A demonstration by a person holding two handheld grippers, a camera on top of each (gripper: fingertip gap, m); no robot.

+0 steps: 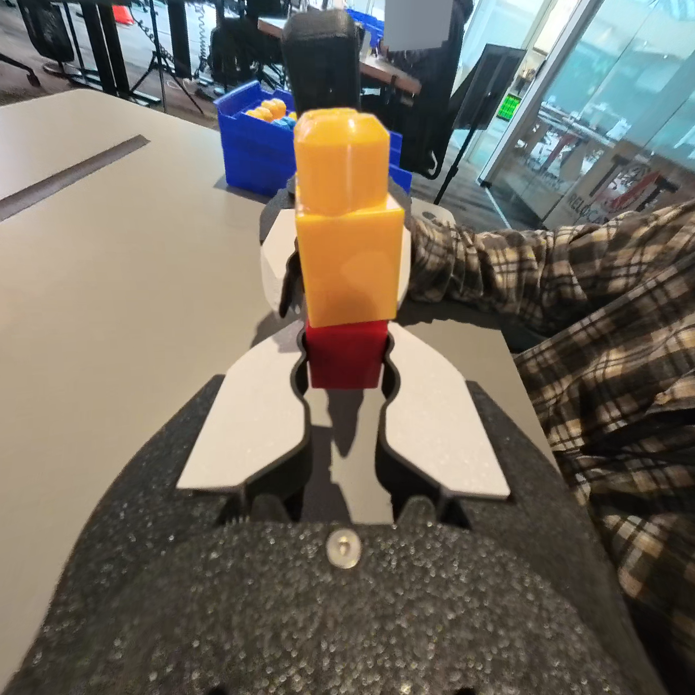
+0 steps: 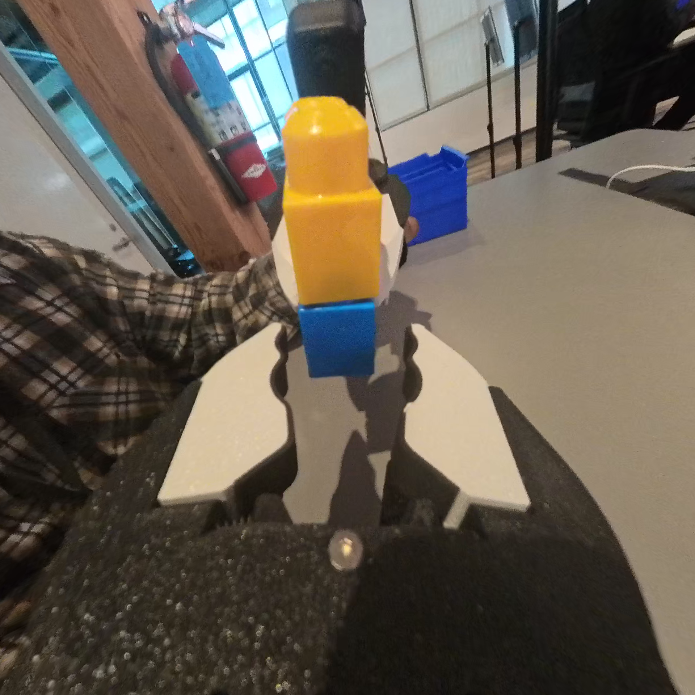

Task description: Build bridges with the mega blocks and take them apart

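An orange block (image 1: 348,259) lies across a red block (image 1: 344,357) and a blue block (image 2: 338,340), forming a small bridge on the grey table (image 1: 113,282). My left gripper (image 1: 345,353) is shut on the red block, both fingertips pressing its sides. My right gripper (image 2: 344,349) is open, its fingertips on either side of the blue block with gaps showing. The orange block (image 2: 333,244) hides most of the opposite gripper in each view. Only the right gripper's white body (image 1: 272,263) and the left gripper's white edge (image 2: 391,244) show.
A blue bin (image 1: 252,150) holding orange and blue blocks stands beyond the bridge near the table's far edge; it also shows in the right wrist view (image 2: 436,195). Plaid sleeves (image 1: 564,301) (image 2: 94,338) reach in from the sides. A dark slot (image 1: 75,173) crosses the tabletop. Less than 4 cm separates the two grippers' tips.
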